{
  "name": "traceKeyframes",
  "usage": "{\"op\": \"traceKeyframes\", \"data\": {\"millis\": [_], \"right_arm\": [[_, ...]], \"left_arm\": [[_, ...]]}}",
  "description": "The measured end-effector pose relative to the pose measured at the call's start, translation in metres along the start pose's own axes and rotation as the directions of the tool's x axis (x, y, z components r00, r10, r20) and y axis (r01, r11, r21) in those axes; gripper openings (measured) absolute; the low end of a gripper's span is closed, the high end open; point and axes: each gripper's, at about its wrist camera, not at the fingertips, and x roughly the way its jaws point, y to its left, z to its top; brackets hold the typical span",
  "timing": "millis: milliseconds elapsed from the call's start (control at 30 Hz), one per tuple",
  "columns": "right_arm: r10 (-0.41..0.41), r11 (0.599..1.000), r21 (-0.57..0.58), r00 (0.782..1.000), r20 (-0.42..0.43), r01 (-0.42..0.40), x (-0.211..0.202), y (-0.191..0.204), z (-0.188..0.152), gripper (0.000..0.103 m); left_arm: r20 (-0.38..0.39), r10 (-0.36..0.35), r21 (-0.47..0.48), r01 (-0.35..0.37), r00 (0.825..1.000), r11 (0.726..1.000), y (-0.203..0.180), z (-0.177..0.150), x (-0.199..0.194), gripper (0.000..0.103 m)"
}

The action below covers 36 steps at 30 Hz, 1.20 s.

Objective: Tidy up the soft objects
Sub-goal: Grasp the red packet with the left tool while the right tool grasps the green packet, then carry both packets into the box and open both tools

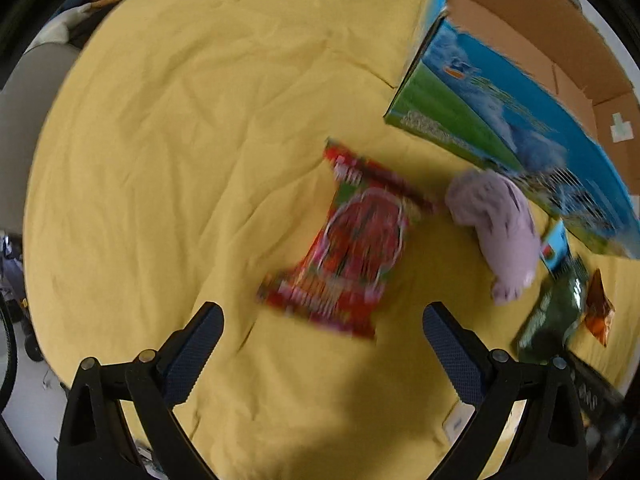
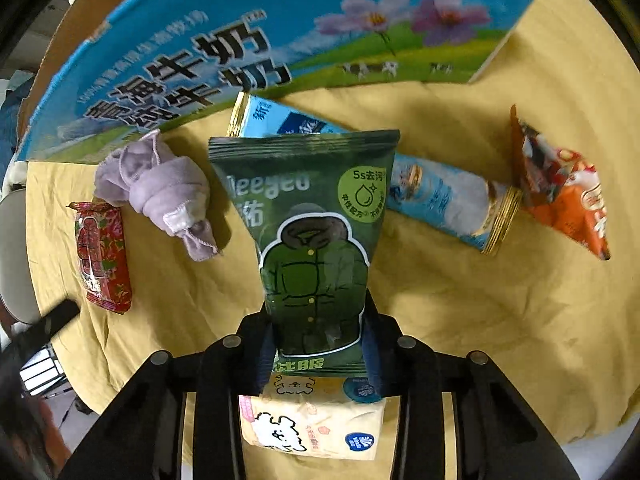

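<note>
From my left wrist camera, the left hand-held gripper [image 1: 322, 320] points down at the desk [image 1: 180, 140] under its yellow cloth, jaws wide apart with nothing between them. The red snack packet [image 1: 352, 240] lies flat just ahead of the fingertips and a little toward the right finger, its long axis slanting from near-left to far-right, so I judge this hand is the nearer one for it. Beyond it to the right sits the lilac knotted cloth [image 1: 500, 224], close against the blue milk carton box [image 1: 520, 128]. The view is blurred, so finer detail escapes me. From my right wrist camera, the right hand-held gripper [image 2: 320, 344] is clamped on the lower end of the green pouch [image 2: 312, 232], which stands away from the jaws lengthwise, straight ahead toward the box. A pale tissue pack [image 2: 312, 420] lies under the jaws. The light-blue packet [image 2: 440, 200] lies diagonally behind the pouch, the orange packet [image 2: 560, 196] off to the right. The box wall is directly ahead, which looks the natural way to carry the pouch.
</note>
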Motion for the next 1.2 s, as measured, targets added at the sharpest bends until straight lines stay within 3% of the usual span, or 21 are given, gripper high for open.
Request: {"op": "traceKeyframes", "data": {"millis": [100,167,233,300,333,367,633,900,1067,1200], "right_arm": [[-0.014,1.0,0.004,1.0,-0.004,0.014,-0.004,0.006,0.006,0.036],[-0.02,1.0,0.019,1.0,-0.01,0.021,-0.006,0.013,0.008,0.036],[-0.015,0.999,0.033,1.0,-0.016,0.015,-0.005,0.019,0.008,0.036],[-0.025,0.999,0.037,1.0,-0.015,0.025,-0.011,0.027,0.006,0.036],[-0.025,0.999,0.039,1.0,-0.013,0.026,-0.013,0.029,0.007,0.036],[-0.03,0.999,0.039,0.999,-0.01,0.031,-0.013,0.034,0.007,0.036],[-0.022,0.999,0.04,0.999,0.047,0.02,-0.037,0.05,-0.015,0.035],[0.055,0.998,-0.021,0.993,0.106,-0.053,-0.097,0.07,-0.028,0.034],[0.096,0.995,-0.049,0.985,0.146,-0.089,-0.138,0.065,-0.03,0.034],[0.137,0.989,-0.071,0.973,0.185,-0.126,-0.173,0.065,-0.024,0.034]], "left_arm": [[-0.055,0.003,0.062,0.0,0.998,0.998,-0.01,0.022,0.027,0.1],[-0.094,0.023,0.102,-0.014,0.995,0.995,-0.015,0.03,0.045,0.083],[-0.106,0.031,0.134,-0.017,0.994,0.991,-0.018,0.033,0.055,0.076],[-0.066,0.034,0.181,-0.021,0.997,0.983,-0.025,0.034,0.052,0.066],[-0.056,0.033,0.193,-0.022,0.998,0.981,-0.026,0.034,0.05,0.054],[-0.044,0.027,0.201,-0.018,0.999,0.979,-0.026,0.034,0.048,0.048],[0.035,0.009,0.209,-0.016,0.999,0.978,-0.007,-0.008,0.015,0.045],[0.102,-0.106,0.217,0.082,0.989,0.973,-0.008,-0.038,-0.065,0.045],[0.166,-0.162,0.263,0.114,0.973,0.958,-0.043,-0.042,-0.117,0.045],[0.194,-0.22,0.294,0.157,0.956,0.943,-0.071,-0.024,-0.145,0.045]]}}
